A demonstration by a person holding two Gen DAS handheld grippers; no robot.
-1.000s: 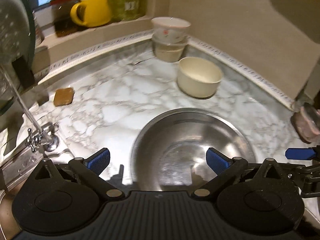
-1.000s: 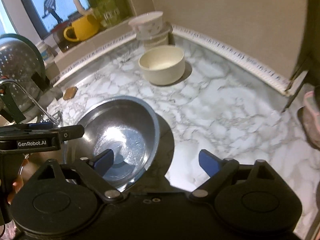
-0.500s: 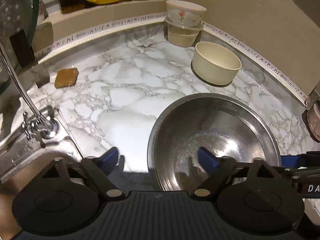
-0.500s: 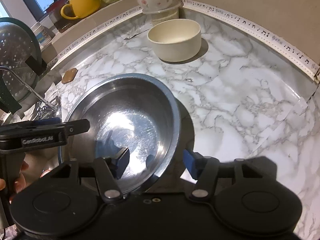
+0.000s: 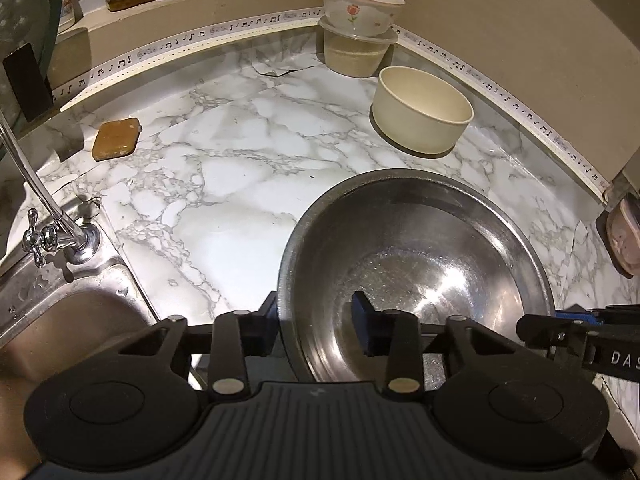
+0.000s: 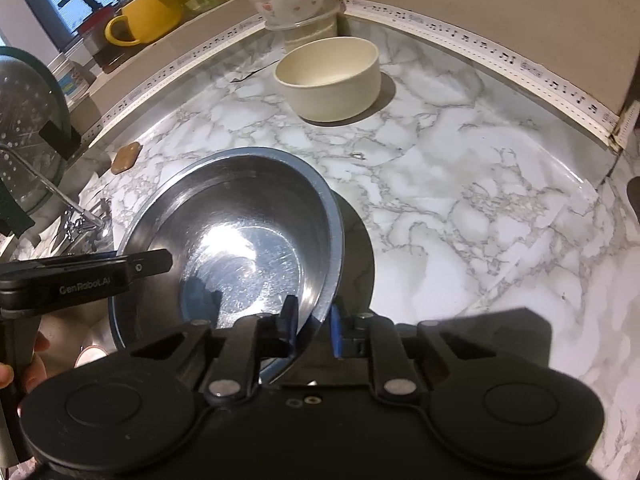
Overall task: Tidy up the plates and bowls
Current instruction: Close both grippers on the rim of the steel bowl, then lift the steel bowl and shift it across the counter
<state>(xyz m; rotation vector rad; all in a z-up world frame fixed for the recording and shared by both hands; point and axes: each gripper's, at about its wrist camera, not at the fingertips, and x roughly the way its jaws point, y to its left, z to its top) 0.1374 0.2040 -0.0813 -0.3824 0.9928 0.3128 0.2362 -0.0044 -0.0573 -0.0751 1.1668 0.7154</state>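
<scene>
**Steel bowl gripped from both sides, ready to be lifted**

Countertop (image 5: 240, 168) of marble pattern carries everything, running from the sink (image 5: 60, 320) at the left to the back wall. The steel bowl (image 5: 420, 264) is the biggest piece, sitting near the front edge just beside the sink. The left gripper (image 5: 316, 320) is closed down on its left rim, one finger outside the wall and one inside. The right gripper (image 6: 314, 320) pinches the opposite rim the same way, narrowly.

Behind it, well apart, stands the cream bowl (image 5: 424, 120), and behind that the flowered bowl (image 5: 360, 8) stacked on a plastic tub (image 5: 354, 54) in the corner. A small brown sponge (image 5: 116, 138) lies to the left.

The step in hand looks like the two-handed grasp. Next comes an even lift: both hands rising together, since thin slick metal could slip from the pads or tilt.
</scene>
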